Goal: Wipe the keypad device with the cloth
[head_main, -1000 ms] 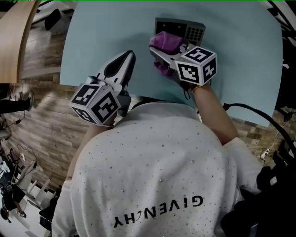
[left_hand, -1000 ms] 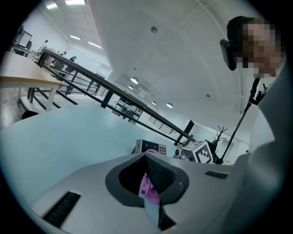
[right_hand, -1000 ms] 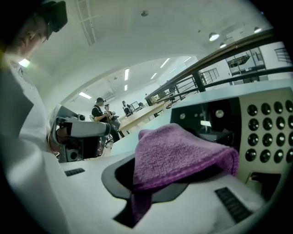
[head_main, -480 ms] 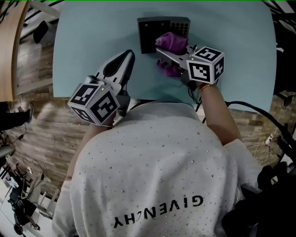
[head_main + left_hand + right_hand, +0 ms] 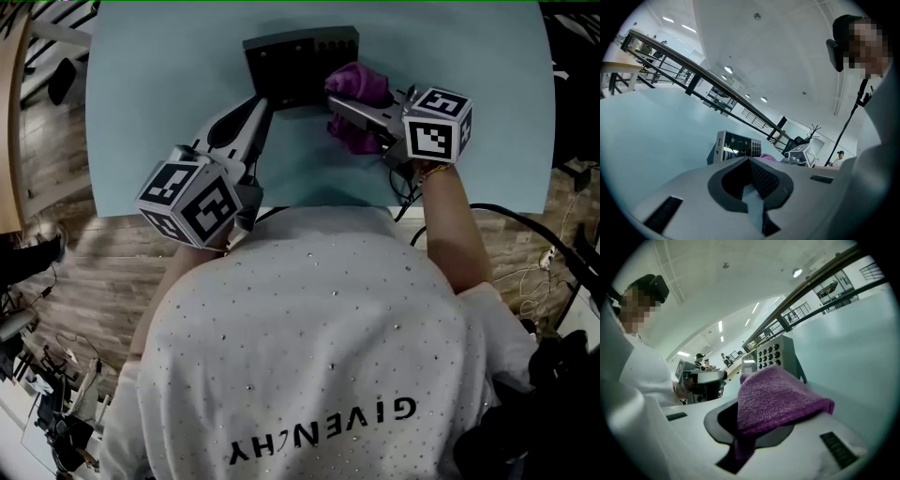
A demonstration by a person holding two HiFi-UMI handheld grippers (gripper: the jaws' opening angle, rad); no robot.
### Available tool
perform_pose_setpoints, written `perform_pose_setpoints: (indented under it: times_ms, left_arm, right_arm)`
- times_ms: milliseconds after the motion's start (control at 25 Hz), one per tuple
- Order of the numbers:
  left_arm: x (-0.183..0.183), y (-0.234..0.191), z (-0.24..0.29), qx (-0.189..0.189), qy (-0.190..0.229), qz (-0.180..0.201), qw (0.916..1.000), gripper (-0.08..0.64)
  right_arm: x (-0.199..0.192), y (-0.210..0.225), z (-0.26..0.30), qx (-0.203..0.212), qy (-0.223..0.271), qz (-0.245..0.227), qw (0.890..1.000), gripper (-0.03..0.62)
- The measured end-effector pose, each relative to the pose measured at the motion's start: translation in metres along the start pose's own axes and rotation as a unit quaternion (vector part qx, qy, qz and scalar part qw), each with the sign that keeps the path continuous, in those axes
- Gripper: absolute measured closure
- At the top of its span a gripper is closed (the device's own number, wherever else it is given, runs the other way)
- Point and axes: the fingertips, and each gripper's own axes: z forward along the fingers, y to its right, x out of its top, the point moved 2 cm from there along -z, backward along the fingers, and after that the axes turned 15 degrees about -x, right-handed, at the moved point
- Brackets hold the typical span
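The dark grey keypad device (image 5: 298,64) lies at the far middle of the pale blue table (image 5: 150,103). My right gripper (image 5: 343,105) is shut on the purple cloth (image 5: 357,84), which rests over the device's right end and hangs below the jaws. In the right gripper view the cloth (image 5: 778,397) drapes over the jaws, and the keypad device (image 5: 776,354) stands just behind. My left gripper (image 5: 262,103) is shut and holds nothing, its tip at the device's front edge. The left gripper view shows the device (image 5: 736,146) just ahead.
The table's near edge (image 5: 309,202) runs right in front of the person's body. A black cable (image 5: 525,225) curves off the right side over the wooden floor (image 5: 84,272). Bare tabletop lies left and right of the device.
The right gripper has carried the cloth rightward along the device, from its left-middle to its right end. The left gripper's tip has come up to the device's front edge.
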Motion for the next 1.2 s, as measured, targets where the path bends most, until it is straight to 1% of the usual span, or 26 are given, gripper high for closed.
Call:
perform_pose_setpoints:
  times_ms: [120,160,240,320,400,440,480,600,680,800,880,960,1040,1200]
  left_arm:
    - [0.001,-0.009,0.005,0.001,-0.006,-0.002,1.0,0.56]
    - [0.0,-0.011,0.007,0.001,-0.005,-0.003,1.0,0.56]
    - [0.002,-0.013,0.012,0.003,0.002,-0.003,1.0,0.56]
    - [0.006,-0.014,0.018,0.018,0.015,0.004,0.9997,0.56]
    - [0.012,-0.018,0.018,0.051,0.032,0.017,0.9981,0.56]
    - [0.015,-0.02,0.015,0.073,0.043,0.023,0.9961,0.56]
    - [0.018,-0.022,0.009,0.097,0.054,0.027,0.9934,0.56]
    - [0.02,-0.026,-0.011,0.163,0.082,0.027,0.9829,0.56]
    - [0.014,-0.023,-0.023,0.183,0.087,0.017,0.9792,0.56]
    - [0.005,-0.013,-0.03,0.178,0.081,0.004,0.9807,0.56]
    - [0.008,-0.02,-0.032,0.165,0.076,-0.002,0.9834,0.56]
    - [0.014,-0.037,-0.032,0.153,0.07,-0.006,0.9857,0.56]
    - [0.019,-0.05,-0.029,0.143,0.066,-0.008,0.9875,0.56]
    - [0.023,-0.043,-0.004,0.119,0.058,0.0,0.9911,0.56]
  right_arm:
    - [-0.002,0.004,-0.001,0.006,-0.007,0.006,1.0,0.552]
    - [-0.003,0.002,-0.001,0.015,-0.009,0.01,1.0,0.551]
    - [-0.002,-0.009,-0.003,0.057,-0.018,0.015,0.998,0.552]
    - [-0.002,-0.028,-0.002,0.115,-0.033,0.008,0.993,0.552]
    - [-0.004,-0.046,0.005,0.155,-0.052,-0.011,0.986,0.552]
    - [-0.006,-0.053,0.012,0.162,-0.059,-0.022,0.985,0.551]
    - [-0.008,-0.059,0.019,0.16,-0.064,-0.032,0.985,0.551]
    - [-0.012,-0.07,0.042,0.133,-0.063,-0.05,0.988,0.552]
    - [-0.014,-0.082,0.049,0.129,-0.056,-0.054,0.989,0.551]
    - [-0.019,-0.097,0.047,0.132,-0.054,-0.052,0.988,0.551]
    - [-0.017,-0.094,0.053,0.127,-0.056,-0.044,0.989,0.551]
    - [-0.011,-0.08,0.061,0.115,-0.055,-0.023,0.992,0.552]
    - [-0.009,-0.062,0.06,0.093,-0.052,-0.005,0.994,0.552]
    - [-0.017,-0.017,0.023,0.041,-0.039,0.025,0.998,0.552]
